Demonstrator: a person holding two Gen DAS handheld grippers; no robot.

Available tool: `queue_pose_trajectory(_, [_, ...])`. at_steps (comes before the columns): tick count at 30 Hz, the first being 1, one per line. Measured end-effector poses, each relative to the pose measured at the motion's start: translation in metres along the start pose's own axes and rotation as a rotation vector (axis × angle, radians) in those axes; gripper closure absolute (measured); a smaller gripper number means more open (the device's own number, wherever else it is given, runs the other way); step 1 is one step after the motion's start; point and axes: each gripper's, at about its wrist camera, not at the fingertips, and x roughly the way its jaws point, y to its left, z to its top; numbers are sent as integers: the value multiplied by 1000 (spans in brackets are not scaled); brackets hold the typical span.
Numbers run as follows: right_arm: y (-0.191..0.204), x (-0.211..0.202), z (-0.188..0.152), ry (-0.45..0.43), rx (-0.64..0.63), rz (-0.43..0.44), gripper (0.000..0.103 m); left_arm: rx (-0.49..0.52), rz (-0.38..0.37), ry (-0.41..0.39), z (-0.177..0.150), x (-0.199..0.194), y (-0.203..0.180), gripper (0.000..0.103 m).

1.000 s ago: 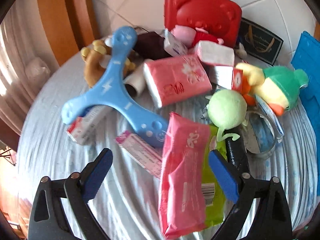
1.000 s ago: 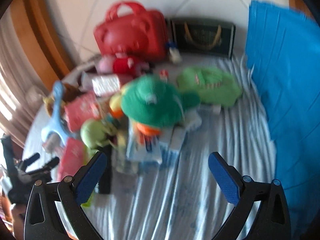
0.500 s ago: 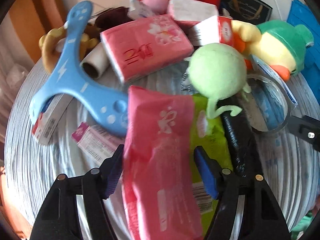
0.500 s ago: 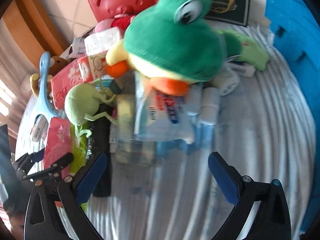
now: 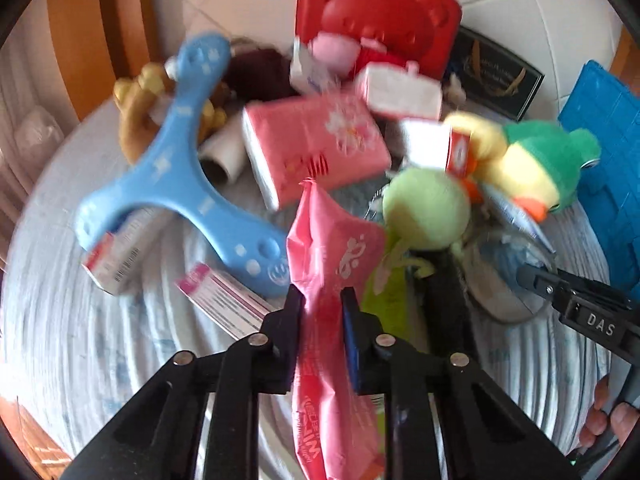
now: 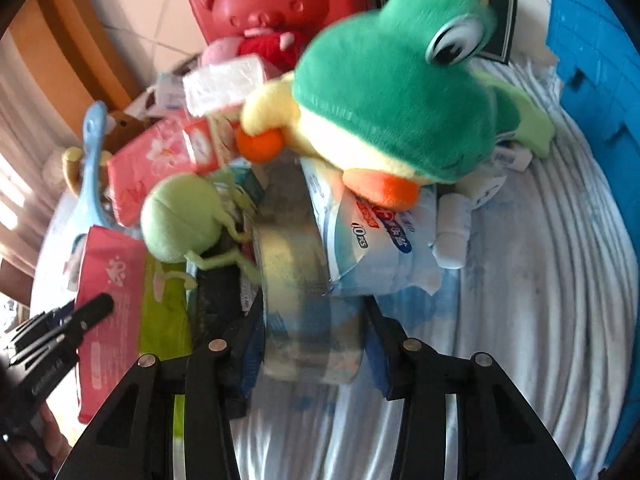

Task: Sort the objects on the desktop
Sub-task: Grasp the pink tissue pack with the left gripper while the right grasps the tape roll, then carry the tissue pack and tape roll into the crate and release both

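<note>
My left gripper (image 5: 322,312) is shut on a long pink soft pack (image 5: 336,292), squeezed at its middle and lifted off the cloth; the pack also shows in the right wrist view (image 6: 110,292). My right gripper (image 6: 314,332) is shut on a clear tape roll (image 6: 300,280) that lies against a blue wipes pack (image 6: 372,240). A green frog plush (image 6: 400,92) rests on the pile just beyond. The right gripper's tip shows at the right edge of the left wrist view (image 5: 576,300).
The striped cloth holds a pile: blue boomerang toy (image 5: 180,172), pink tissue pack (image 5: 312,148), light green ball plush (image 5: 426,208), red bear case (image 5: 372,24), brown plush (image 5: 136,112), small boxes. A blue crate (image 5: 608,168) stands right. A black framed box (image 5: 496,76) leans behind.
My left gripper closed on the pink pack and raised it. My right gripper moved forward under the frog and closed on the tape roll.
</note>
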Motion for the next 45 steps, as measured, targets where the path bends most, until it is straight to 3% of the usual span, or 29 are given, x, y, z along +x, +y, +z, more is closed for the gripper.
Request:
queue_pose_trajectory(9, [-7, -60, 6, -108, -15, 36, 60, 17, 78, -158, 34, -48, 3, 89])
queue_pose_trajectory(20, [-19, -165, 25, -360, -4, 59, 60, 66, 14, -323, 61, -111, -46, 89])
queue_pose_trajectory(29, [-70, -285, 20, -617, 74, -25, 60, 194, -130, -484, 87, -168, -127, 89])
queue_pose_trajectory(37, [-153, -387, -9, -803, 209, -177, 60, 334, -324, -606, 99, -222, -243, 89])
queue_pose_trajectory(45, [-248, -447, -40, -863, 317, -367, 60, 444, -515, -660, 89, -271, -364, 89])
